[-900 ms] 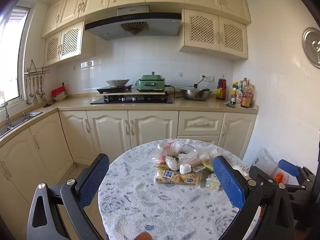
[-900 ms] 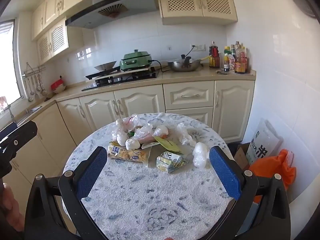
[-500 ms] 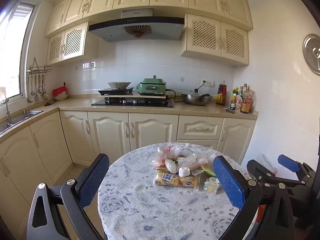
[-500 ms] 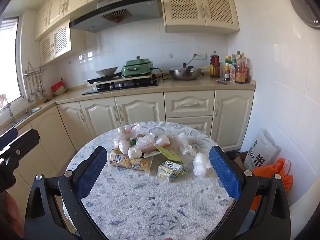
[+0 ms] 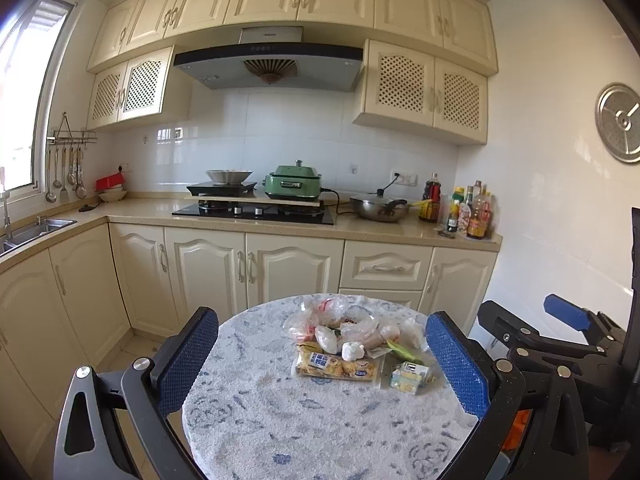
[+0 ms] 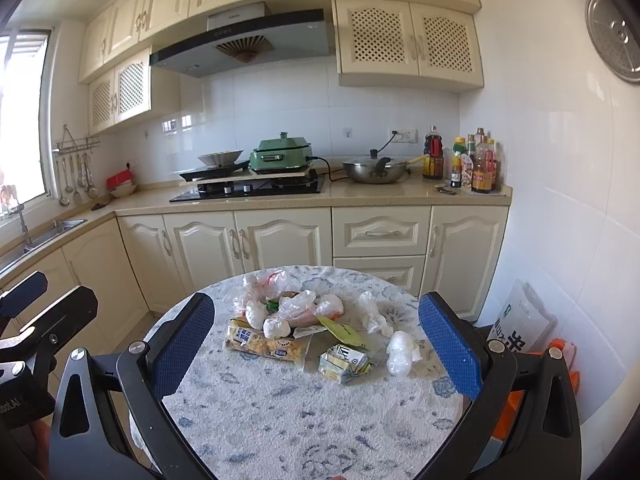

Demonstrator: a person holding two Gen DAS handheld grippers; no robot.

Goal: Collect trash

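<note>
Over the last second I pulled both grippers up and back: the round table sat lower and smaller in both wrist views than a moment ago, with more of the upper cabinets in frame. Nothing on the table shifted.

Left gripper was wide open, nothing between the pads. Right gripper same, jaws fully spread and empty. Neither touched anything.

The trash sat in one loose cluster on the far half of the table: crumpled clear bags at the back, yellow snack wrapper lying flat in front of them, small crushed carton just right of it, a green wrapper between carton and bags, and a wadded clear plastic lump furthest right, slightly apart. From the left view the same pile showed, wrapper nearest me.

An orange bag was partly visible on the floor to the right, behind the gripper finger; could be the bin bag, can't confirm.

My read: collection hadn't started. This was a framing step; the approach to the first piece was still to come.
</note>
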